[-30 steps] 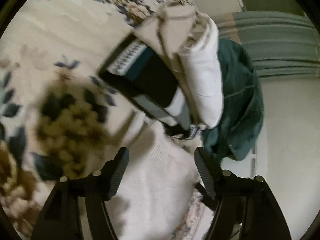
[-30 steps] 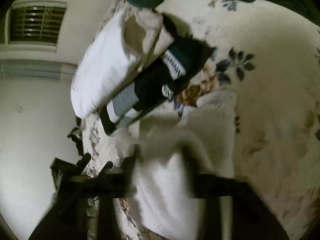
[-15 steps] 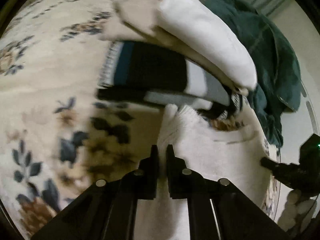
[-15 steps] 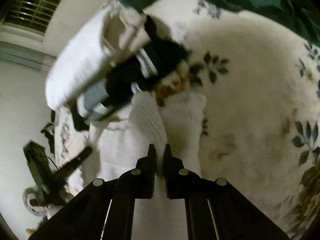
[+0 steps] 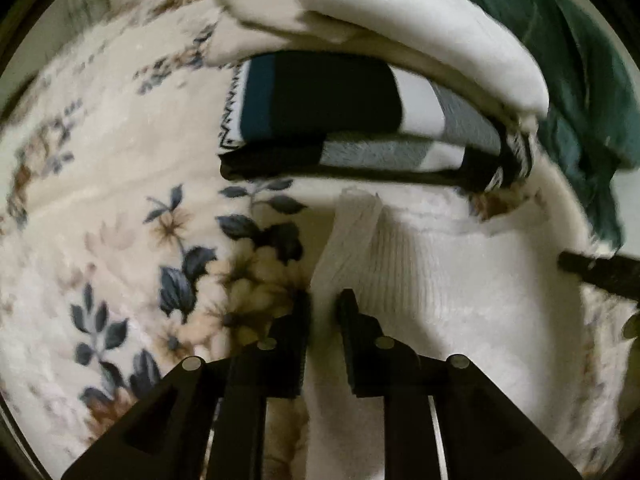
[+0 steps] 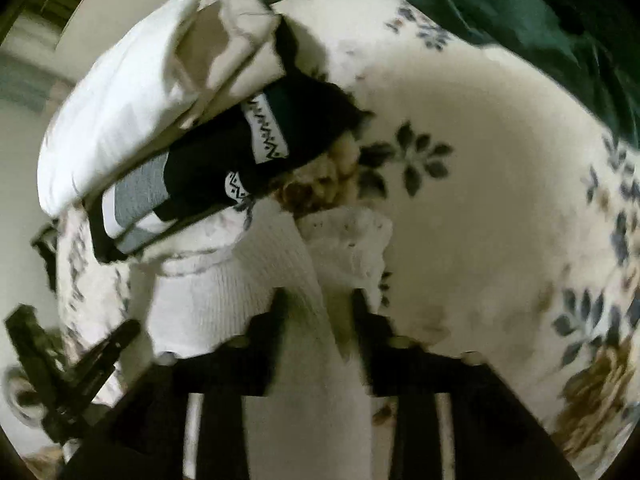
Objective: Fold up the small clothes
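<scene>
A white ribbed knit garment [image 5: 420, 280] lies on the floral bed cover, also in the right wrist view [image 6: 224, 292]. My left gripper [image 5: 324, 304] is nearly closed, with a fold at the garment's left edge between its fingers. My right gripper [image 6: 316, 300] has its fingers parted, and the garment's right side with a lacy edge [image 6: 352, 240] runs between them. The left gripper shows as a dark shape at the lower left of the right wrist view [image 6: 80, 364].
A stack of folded clothes, black, teal and grey with white on top [image 5: 360, 108], lies just beyond the garment, also in the right wrist view [image 6: 192, 148]. A dark green garment [image 5: 580, 80] lies behind it. The floral bed cover [image 5: 120, 200] spreads to the left.
Both grippers closed on the white garment's edges half a second ago. Now the right fingers have parted and the left fingers have a slightly wider gap. The garment has moved little.
</scene>
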The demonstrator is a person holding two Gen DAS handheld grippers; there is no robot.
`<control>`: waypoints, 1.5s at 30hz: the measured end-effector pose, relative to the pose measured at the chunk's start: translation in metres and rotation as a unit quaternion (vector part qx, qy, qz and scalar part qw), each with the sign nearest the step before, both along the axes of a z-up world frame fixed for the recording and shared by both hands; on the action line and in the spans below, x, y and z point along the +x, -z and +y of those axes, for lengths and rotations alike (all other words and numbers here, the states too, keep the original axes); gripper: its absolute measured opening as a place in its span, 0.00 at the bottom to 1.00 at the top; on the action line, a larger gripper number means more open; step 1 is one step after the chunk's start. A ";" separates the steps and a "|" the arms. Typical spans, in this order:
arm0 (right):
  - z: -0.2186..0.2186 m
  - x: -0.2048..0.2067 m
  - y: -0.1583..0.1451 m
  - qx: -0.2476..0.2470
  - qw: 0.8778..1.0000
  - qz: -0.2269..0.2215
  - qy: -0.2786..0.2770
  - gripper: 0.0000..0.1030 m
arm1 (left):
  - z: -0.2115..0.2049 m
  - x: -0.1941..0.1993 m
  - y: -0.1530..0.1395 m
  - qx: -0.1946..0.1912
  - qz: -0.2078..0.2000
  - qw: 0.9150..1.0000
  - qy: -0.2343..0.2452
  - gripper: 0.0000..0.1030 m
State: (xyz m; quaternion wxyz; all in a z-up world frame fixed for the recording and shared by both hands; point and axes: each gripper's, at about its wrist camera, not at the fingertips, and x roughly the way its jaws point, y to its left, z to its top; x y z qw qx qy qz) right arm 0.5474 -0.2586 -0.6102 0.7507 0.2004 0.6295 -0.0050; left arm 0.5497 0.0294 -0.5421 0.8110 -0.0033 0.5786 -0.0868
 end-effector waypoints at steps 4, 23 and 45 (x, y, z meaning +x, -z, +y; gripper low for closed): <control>0.012 0.002 0.004 -0.028 0.999 0.004 -0.019 0.43 | -0.008 -0.005 0.002 0.018 -0.003 1.000 0.004 0.27; 0.022 0.016 0.004 -0.020 1.000 -0.021 -0.005 0.10 | 0.015 0.043 0.031 -0.076 0.057 0.995 -0.036 0.45; -0.041 -0.070 0.023 0.189 0.976 0.059 0.093 0.44 | 0.088 -0.018 0.043 -0.270 0.131 0.949 -0.092 0.52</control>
